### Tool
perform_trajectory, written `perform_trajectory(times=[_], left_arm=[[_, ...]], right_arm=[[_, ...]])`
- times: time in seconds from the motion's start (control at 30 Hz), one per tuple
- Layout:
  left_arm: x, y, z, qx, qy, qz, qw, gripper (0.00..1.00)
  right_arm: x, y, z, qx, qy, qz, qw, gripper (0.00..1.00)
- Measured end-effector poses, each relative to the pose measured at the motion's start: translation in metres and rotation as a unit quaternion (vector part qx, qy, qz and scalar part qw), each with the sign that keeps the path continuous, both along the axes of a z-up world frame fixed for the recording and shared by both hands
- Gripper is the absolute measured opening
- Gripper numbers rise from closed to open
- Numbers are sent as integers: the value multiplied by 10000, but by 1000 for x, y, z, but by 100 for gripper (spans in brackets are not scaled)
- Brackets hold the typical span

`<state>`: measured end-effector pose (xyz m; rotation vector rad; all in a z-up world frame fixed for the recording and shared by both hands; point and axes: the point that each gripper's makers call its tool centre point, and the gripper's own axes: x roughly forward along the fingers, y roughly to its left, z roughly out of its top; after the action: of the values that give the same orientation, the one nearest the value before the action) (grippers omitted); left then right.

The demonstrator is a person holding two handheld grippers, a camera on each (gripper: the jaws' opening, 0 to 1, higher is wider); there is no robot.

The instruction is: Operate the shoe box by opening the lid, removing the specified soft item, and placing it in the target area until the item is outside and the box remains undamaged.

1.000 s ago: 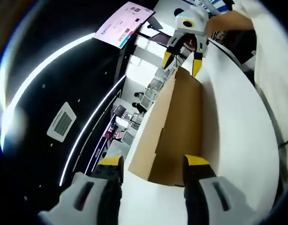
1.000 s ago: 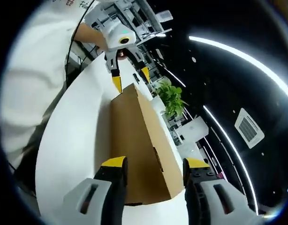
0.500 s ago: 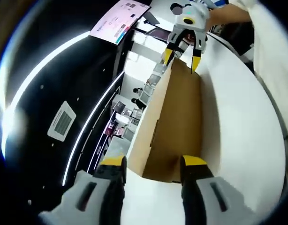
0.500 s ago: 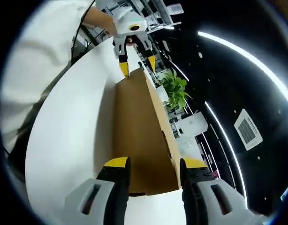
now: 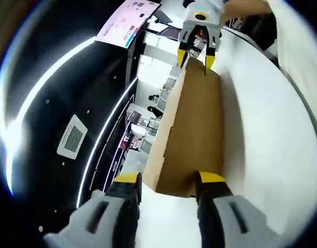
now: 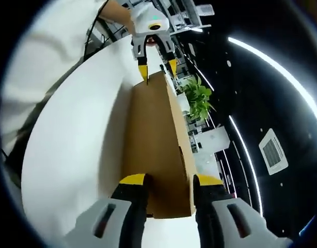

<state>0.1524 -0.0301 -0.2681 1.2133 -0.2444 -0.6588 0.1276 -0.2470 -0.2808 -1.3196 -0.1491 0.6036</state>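
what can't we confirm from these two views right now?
- Soft item: inside the shoe box; its closed brown lid hides the contents in both views.
- Contact: whether left gripper and right gripper tips touch the box ends; too close to tell.
- Lid seam at the far end, left gripper view: too small.
- White table: cut off by the edge.

Shoe box (image 5: 194, 139) interior hidden; contents not visible; person's torso (image 6: 40, 67) cut off.
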Motion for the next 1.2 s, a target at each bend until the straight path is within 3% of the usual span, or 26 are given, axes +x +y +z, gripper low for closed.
perform_trajectory(times=[0.1, 0.17, 0.77, 0.9, 1.1, 1.2], left_arm=[[-2, -2, -6, 80, 3, -18, 10000, 32], [-3, -3, -5, 215, -161, -27, 9996, 32], [-2, -2, -2, 245, -24, 150, 9996, 30], [-2, 2, 8, 32, 64, 257, 9996, 30], [-3, 2, 8, -47, 54, 314, 9995, 31], [-3, 4, 9, -387, 306, 438, 9978, 32]], right_arm=[[-3, 7, 2, -97, -63, 76, 9999, 31], [-4, 10, 6, -130, -126, 64, 9998, 30], [-7, 18, 18, -102, -46, -102, 9999, 30], [-8, 14, 26, 25, -4, -62, 10000, 29], [-7, 13, 24, 55, -29, -69, 10000, 30], [-7, 12, 24, 158, 44, -134, 9998, 30]])
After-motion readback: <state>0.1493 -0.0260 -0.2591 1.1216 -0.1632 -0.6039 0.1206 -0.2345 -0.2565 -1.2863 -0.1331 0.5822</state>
